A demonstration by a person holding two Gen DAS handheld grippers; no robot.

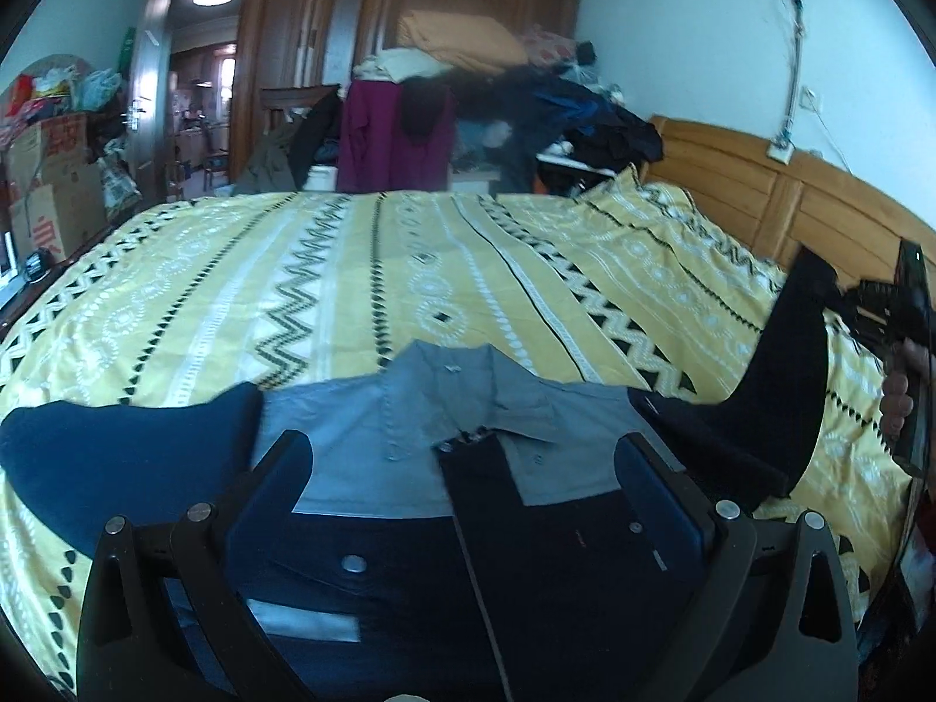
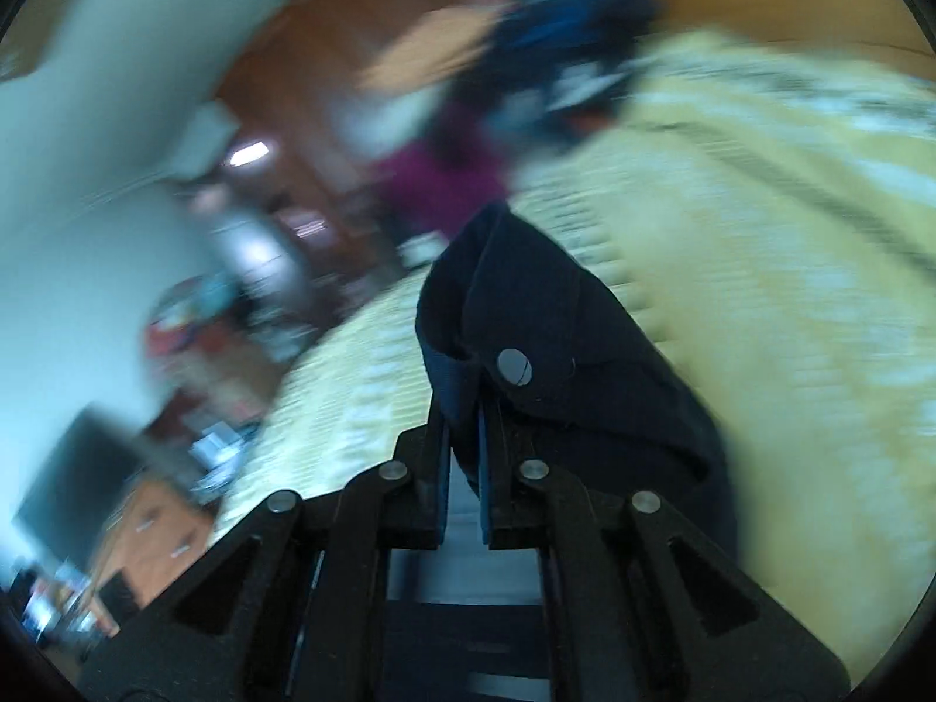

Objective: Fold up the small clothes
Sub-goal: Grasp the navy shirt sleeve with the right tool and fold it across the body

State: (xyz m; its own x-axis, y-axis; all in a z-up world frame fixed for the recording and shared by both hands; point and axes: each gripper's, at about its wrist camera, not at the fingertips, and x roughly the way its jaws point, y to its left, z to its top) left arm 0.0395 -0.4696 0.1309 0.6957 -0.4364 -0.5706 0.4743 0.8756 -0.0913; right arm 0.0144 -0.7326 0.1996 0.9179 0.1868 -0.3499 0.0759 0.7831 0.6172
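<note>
A small shirt [image 1: 409,409] with a light blue collar and chest, a dark navy body and navy sleeves lies flat on the yellow patterned bed cover [image 1: 351,281]. My left gripper [image 1: 465,468] hovers open just over its chest, one finger on each side of the button placket. The shirt's left sleeve [image 1: 117,456] lies spread out. At the right edge, the right gripper [image 1: 909,304] holds the other sleeve [image 1: 784,362] lifted off the bed. In the blurred right wrist view, my right gripper [image 2: 465,409] is shut on that dark sleeve fabric [image 2: 556,316], near a silver snap [image 2: 513,365].
A wooden headboard [image 1: 790,205] runs along the right side of the bed. A heap of clothes [image 1: 497,88] stands beyond the far edge, before a wooden wardrobe [image 1: 327,11]. Cardboard boxes [image 1: 52,175] are stacked at the left. A hand [image 1: 895,403] shows at the right edge.
</note>
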